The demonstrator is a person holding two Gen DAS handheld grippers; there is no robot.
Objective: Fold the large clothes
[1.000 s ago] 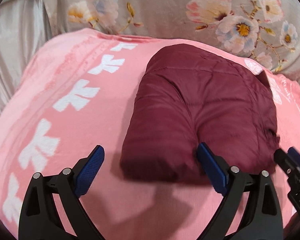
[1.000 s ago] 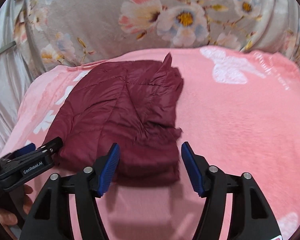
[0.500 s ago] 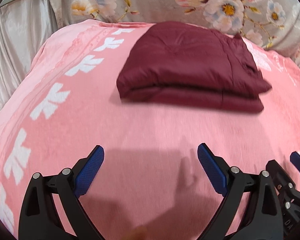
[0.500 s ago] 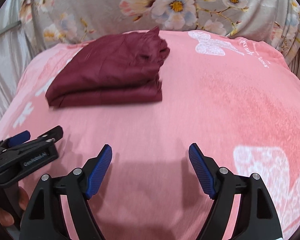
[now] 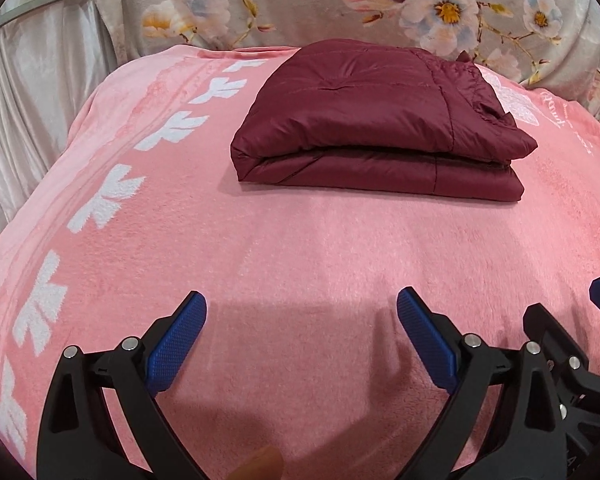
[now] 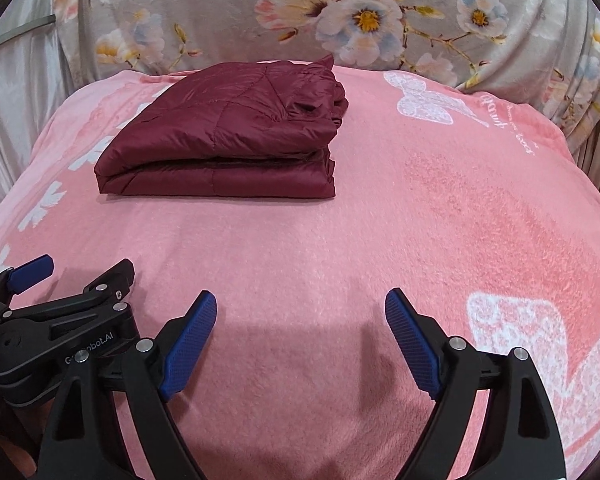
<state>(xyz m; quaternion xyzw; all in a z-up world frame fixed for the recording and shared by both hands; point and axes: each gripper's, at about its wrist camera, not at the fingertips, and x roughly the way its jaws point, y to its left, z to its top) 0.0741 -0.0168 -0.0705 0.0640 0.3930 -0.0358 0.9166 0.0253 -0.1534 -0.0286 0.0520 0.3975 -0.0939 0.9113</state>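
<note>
A dark red quilted jacket (image 5: 372,120) lies folded in a flat stack on the pink blanket (image 5: 300,248); it also shows in the right wrist view (image 6: 236,136). My left gripper (image 5: 302,334) is open and empty, low over the blanket well in front of the jacket. My right gripper (image 6: 300,332) is open and empty, beside the left one and equally far back. The left gripper's body shows at the lower left of the right wrist view (image 6: 60,320).
The pink blanket has white leaf prints along its left side (image 5: 100,200) and a white butterfly print at the right (image 6: 424,100). A grey floral cloth (image 6: 340,16) hangs behind the bed. A pale curtain (image 5: 32,92) hangs at the left.
Both grippers have drawn back from the folded jacket toward the near edge of the blanket. The jacket stays folded in place, now farther away in both views.
</note>
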